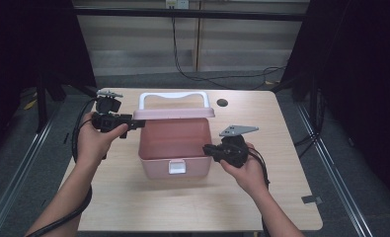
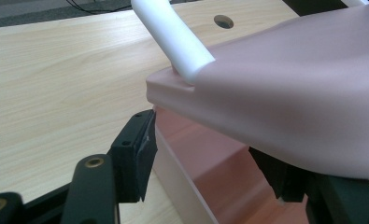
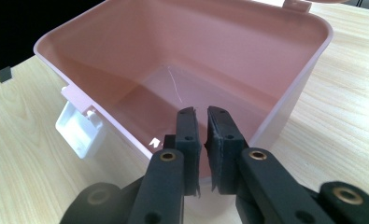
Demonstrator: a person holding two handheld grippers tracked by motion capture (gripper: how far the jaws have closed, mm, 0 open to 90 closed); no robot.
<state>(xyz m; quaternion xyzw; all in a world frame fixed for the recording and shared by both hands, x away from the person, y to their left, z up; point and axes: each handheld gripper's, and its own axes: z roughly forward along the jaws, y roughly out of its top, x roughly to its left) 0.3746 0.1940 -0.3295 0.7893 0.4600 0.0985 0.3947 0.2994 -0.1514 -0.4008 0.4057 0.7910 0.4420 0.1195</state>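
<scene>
A pink plastic box [image 1: 173, 143] stands in the middle of the table with its lid [image 1: 175, 113] raised and a white handle [image 1: 173, 96] on top. My left gripper [image 1: 136, 122] is at the lid's left corner. In the left gripper view the lid [image 2: 289, 93] lies over the spread jaws of the left gripper [image 2: 210, 163]. The left pad [image 2: 142, 154] stands free of it and the other jaw is partly hidden beneath. My right gripper [image 1: 208, 149] is shut on the rim of the box's right wall [image 3: 285, 107], with the right gripper [image 3: 203, 126] pinching it. The box [image 3: 173, 60] is empty inside.
A white latch [image 1: 176, 167] hangs on the box's front wall. A round hole [image 1: 222, 102] sits in the wooden tabletop [image 1: 133, 197] at the back right. A black tape mark [image 1: 311, 200] lies near the front right corner. Cables run over the floor behind the table.
</scene>
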